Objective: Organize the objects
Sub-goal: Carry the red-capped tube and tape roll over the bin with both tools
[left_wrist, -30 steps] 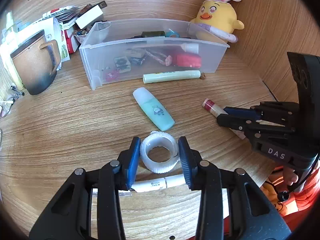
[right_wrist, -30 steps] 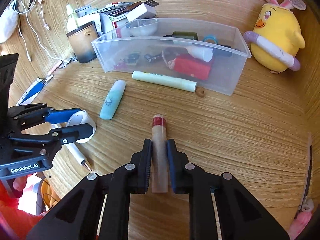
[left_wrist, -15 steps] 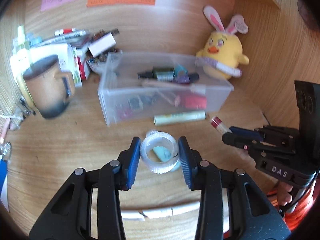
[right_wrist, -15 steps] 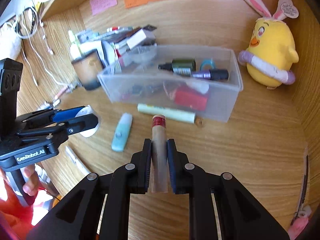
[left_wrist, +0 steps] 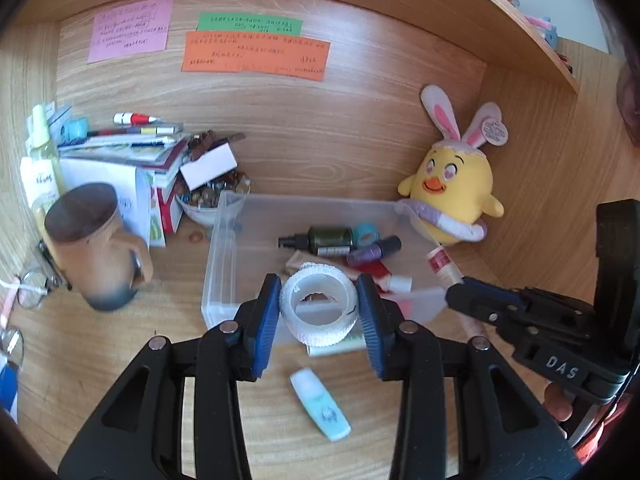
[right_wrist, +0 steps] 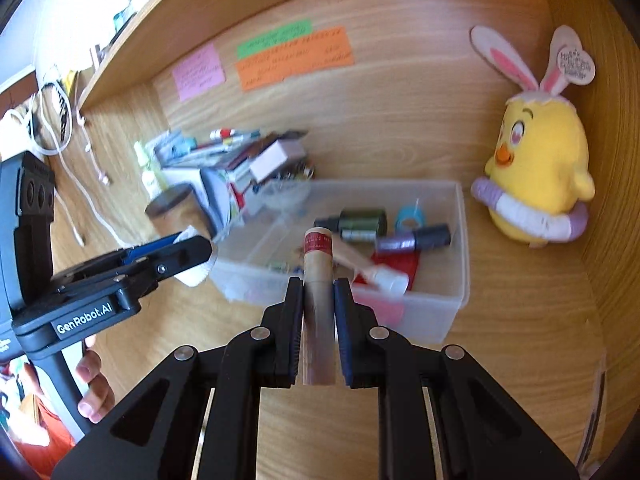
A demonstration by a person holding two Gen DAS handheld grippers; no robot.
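— Two grippers, both loaded: my left gripper (left_wrist: 319, 316) clamps a white tape roll (left_wrist: 318, 309); my right gripper (right_wrist: 319, 304) pinches a tan tube (right_wrist: 318, 280).

— Location?

— I hold both above the clear bin's (left_wrist: 224, 264) near wall; a teal highlighter (left_wrist: 320, 409) lies on the desk (left_wrist: 120, 352).

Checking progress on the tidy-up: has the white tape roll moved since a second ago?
Yes. The white tape roll, clamped in the left claw, has risen off the desk and moved forward to the clear plastic bin, leaving the mint highlighter behind.
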